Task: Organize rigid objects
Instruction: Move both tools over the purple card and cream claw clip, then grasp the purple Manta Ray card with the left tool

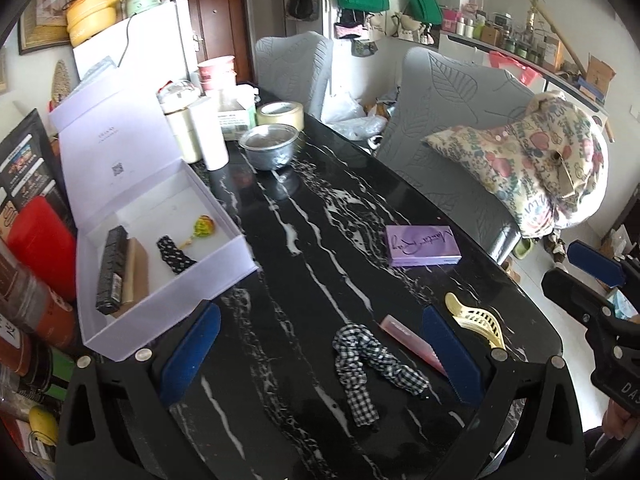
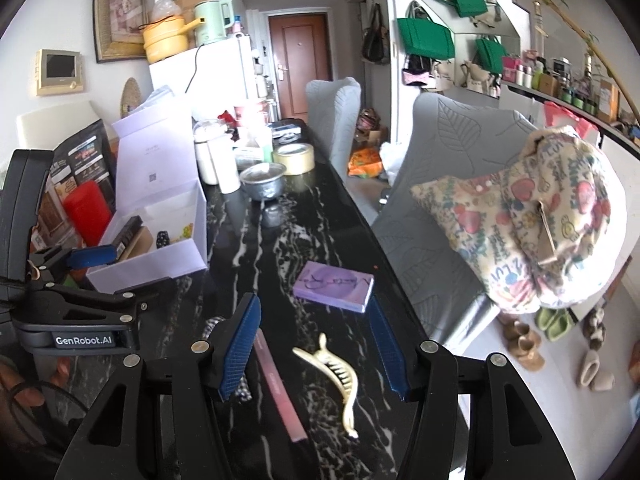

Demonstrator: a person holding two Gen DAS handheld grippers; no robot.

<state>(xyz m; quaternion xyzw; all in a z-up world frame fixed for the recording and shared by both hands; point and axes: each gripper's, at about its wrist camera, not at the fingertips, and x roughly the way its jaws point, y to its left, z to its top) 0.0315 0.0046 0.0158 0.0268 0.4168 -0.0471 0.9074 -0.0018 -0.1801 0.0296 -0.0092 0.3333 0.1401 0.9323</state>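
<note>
Black white-veined marble table taken as landmark. Left gripper held with jaws wide apart above black-and-white checked fabric scrunchie, nothing gripped. Right gripper jaws parted, empty, over cream plastic hair claw and pink flat stick. Purple rectangular box lying mid-table; open white cardboard box at left edge.

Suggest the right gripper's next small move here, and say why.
Probably ease the right gripper down around the cream hair claw clip: its jaws are open and empty, the clip lies loose on the black marble table between them, and the open lavender box already holds sorted items.
</note>
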